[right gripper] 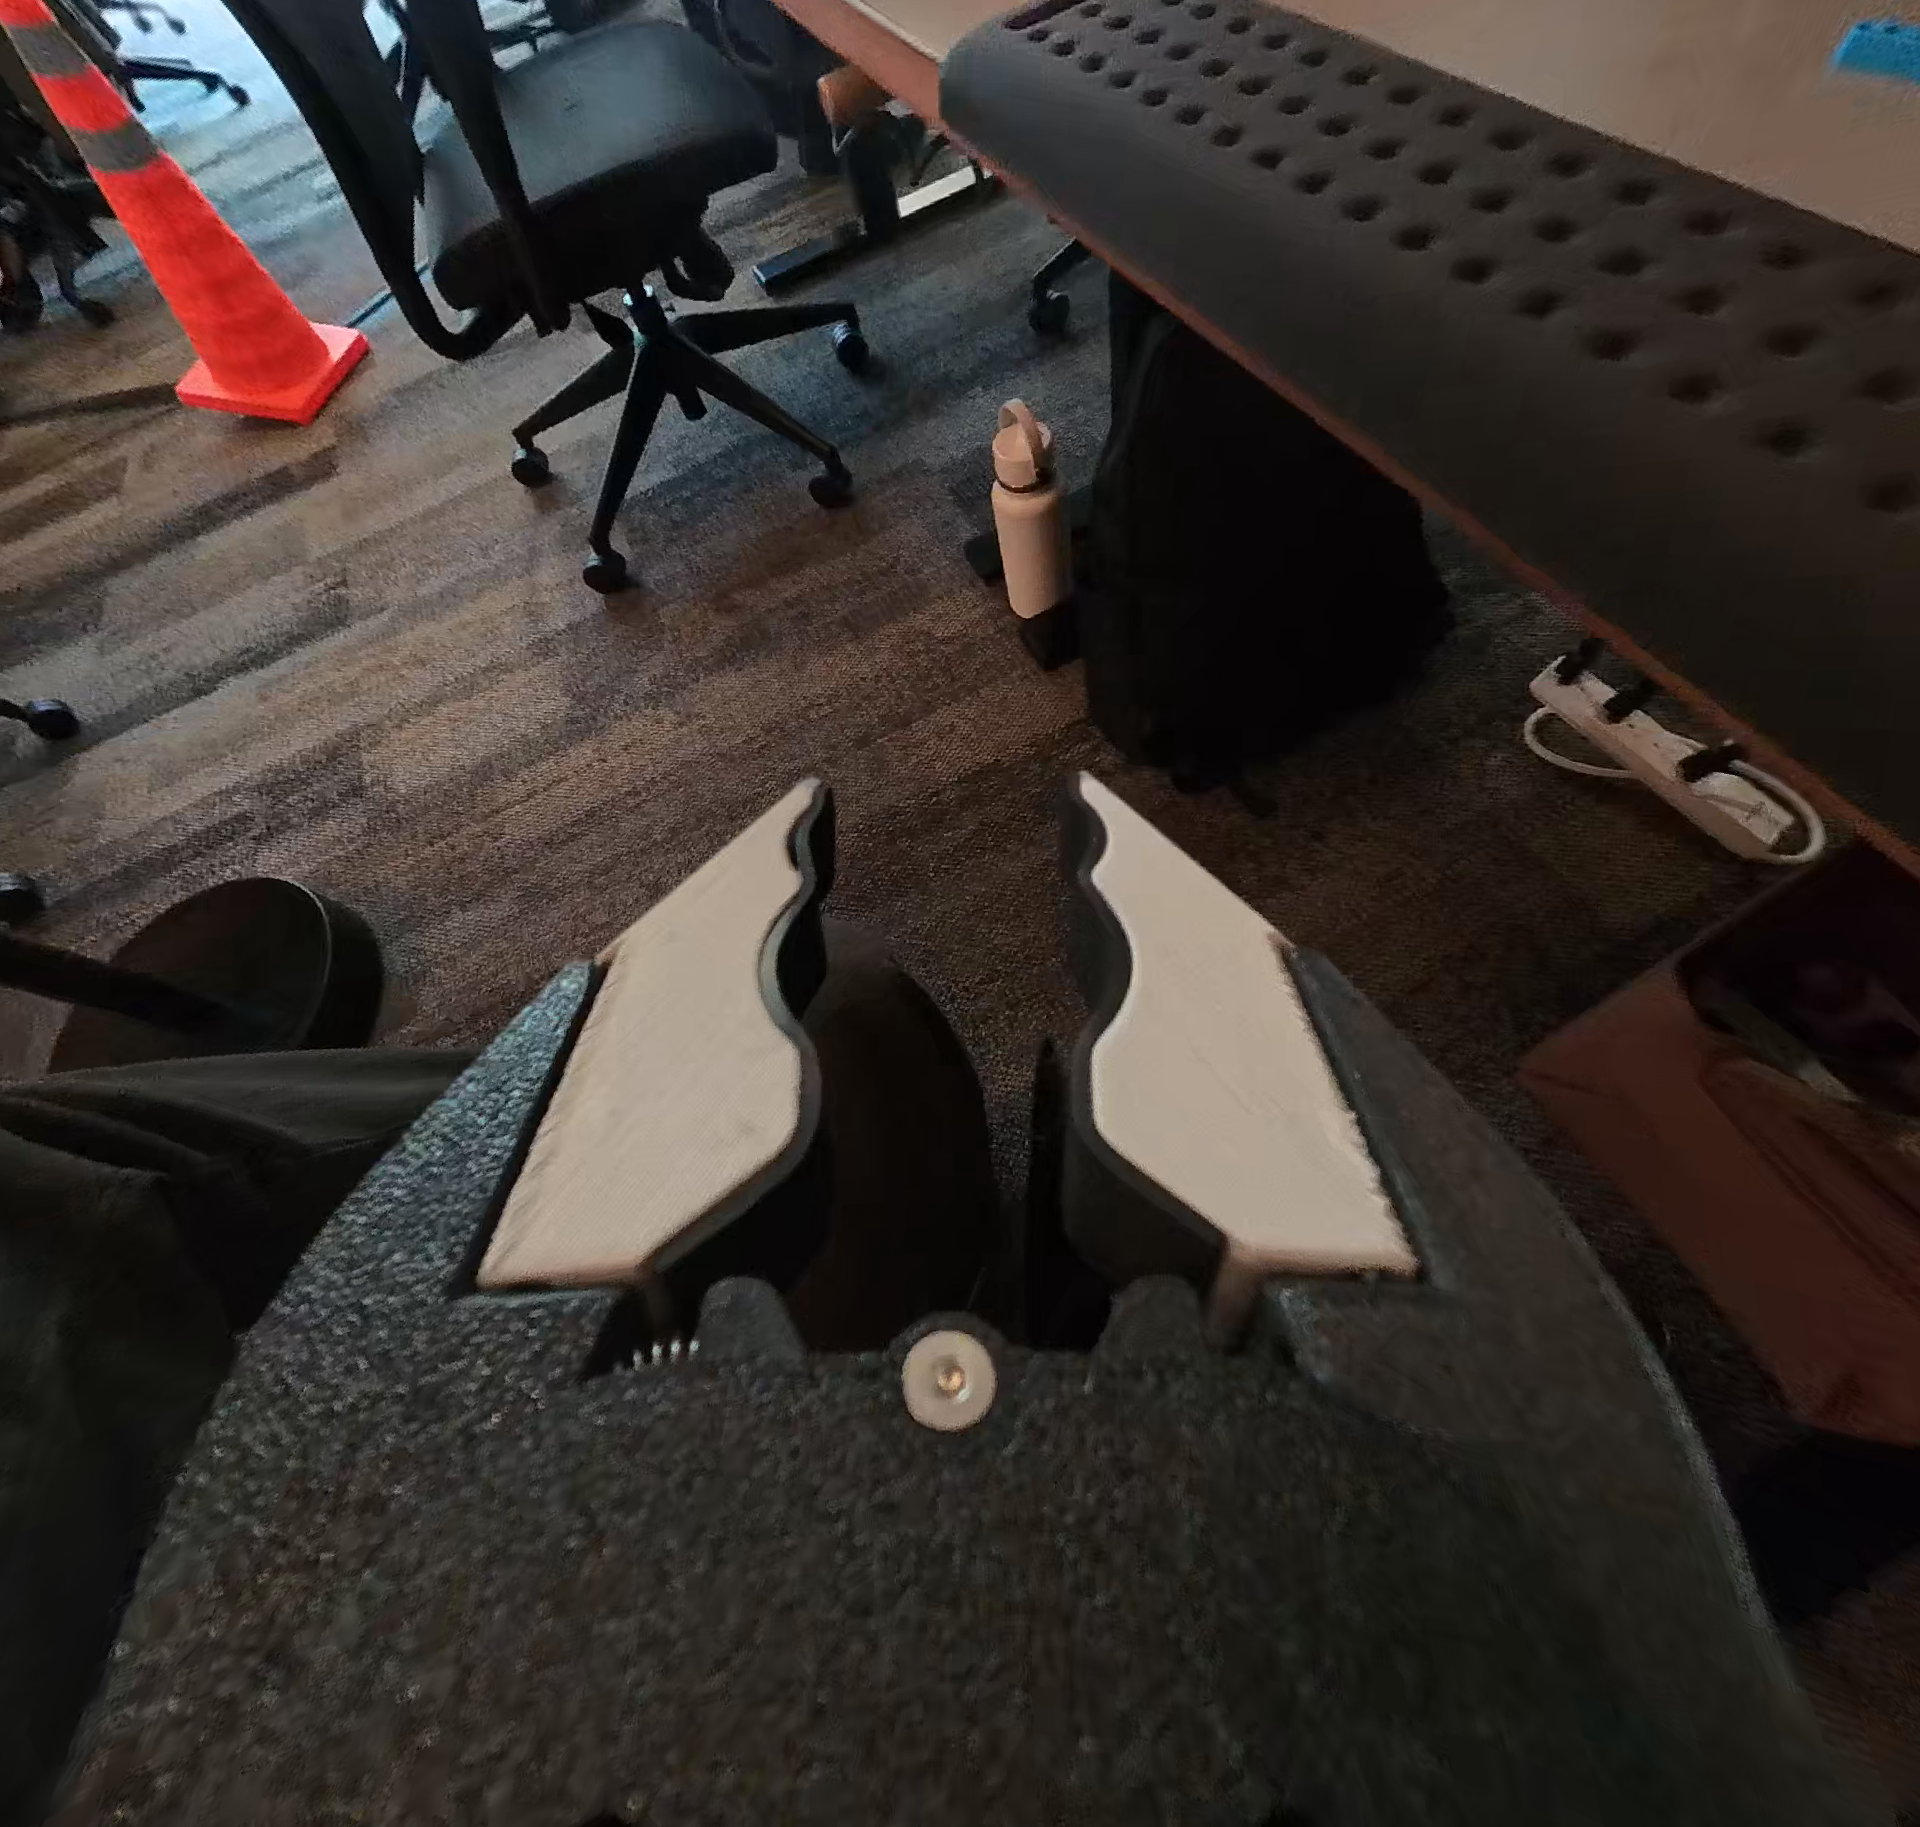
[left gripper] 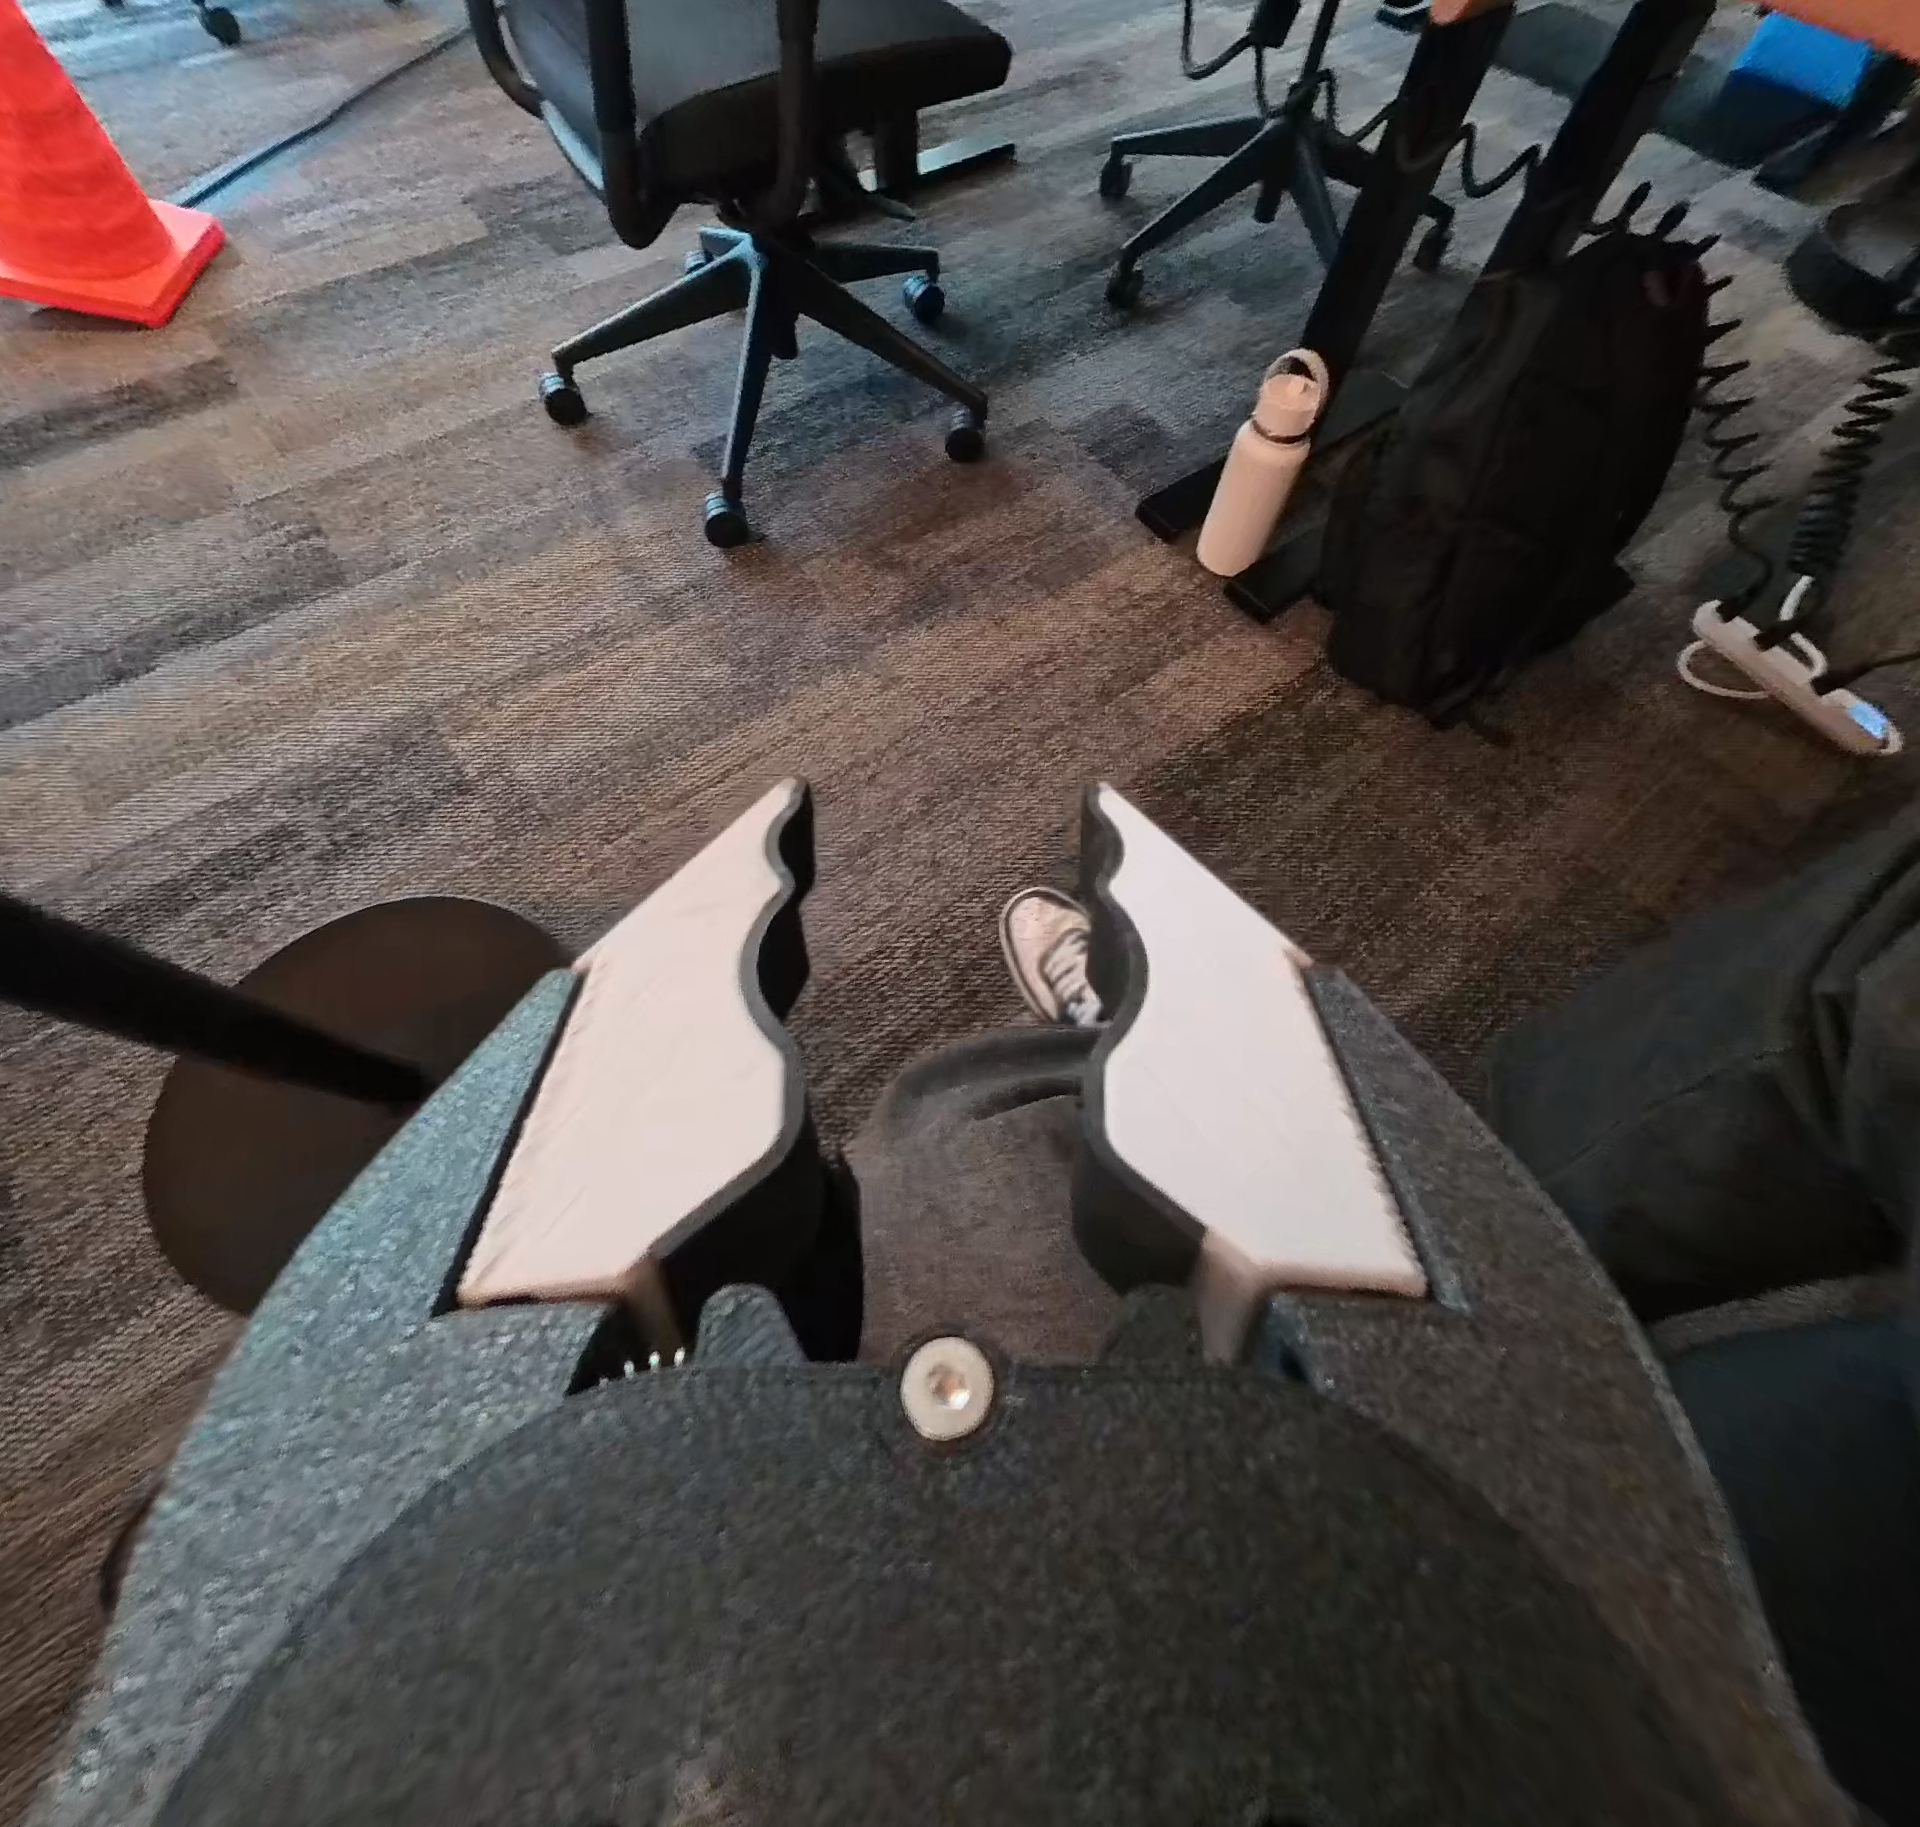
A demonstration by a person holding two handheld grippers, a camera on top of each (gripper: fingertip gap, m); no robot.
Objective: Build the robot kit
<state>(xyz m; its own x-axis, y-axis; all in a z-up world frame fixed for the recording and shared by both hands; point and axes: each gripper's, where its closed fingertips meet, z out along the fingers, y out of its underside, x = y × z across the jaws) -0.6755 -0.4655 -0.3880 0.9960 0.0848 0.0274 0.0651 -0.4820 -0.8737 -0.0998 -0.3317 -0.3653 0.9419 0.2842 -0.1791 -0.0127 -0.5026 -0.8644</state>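
orange cone [left gripper: 73, 167]: far left on the carpet [left gripper: 436, 634], upright; in the right wrist view it carries grey bands.
round black base [left gripper: 260, 1102]: flat on the carpet at lower left, a dark pole rising from it toward the left edge.
office chair [left gripper: 727, 115]: black, on a five-star base with castors, standing on the carpet left of centre, well apart from the cone.
left gripper [left gripper: 943, 801]: held above the carpet, fingers spread wide with a clear gap between the white tips; nothing between them, touching nothing.
shoe [left gripper: 1049, 956]: grey-and-white sneaker on the carpet, seen through the gap just inside the left gripper's right finger.
right gripper [right gripper: 945, 795]: also over the carpet, fingers apart and holding nothing; a dark shape lies below the gap, too dim to tell what.
white bottle [left gripper: 1257, 468]: upright with a loop lid, just beside the desk foot [left gripper: 1195, 510].
black backpack [left gripper: 1507, 489]: on the floor, against the desk leg, right of the bottle.
perforated black armrest [right gripper: 1455, 239]: close in the right wrist view, upper right, in front of the desk edge.
power strip [left gripper: 1787, 676]: white, on the carpet at right, with plugs in it.
cardboard box [right gripper: 1745, 1154]: brown, open, lower right in the right wrist view.
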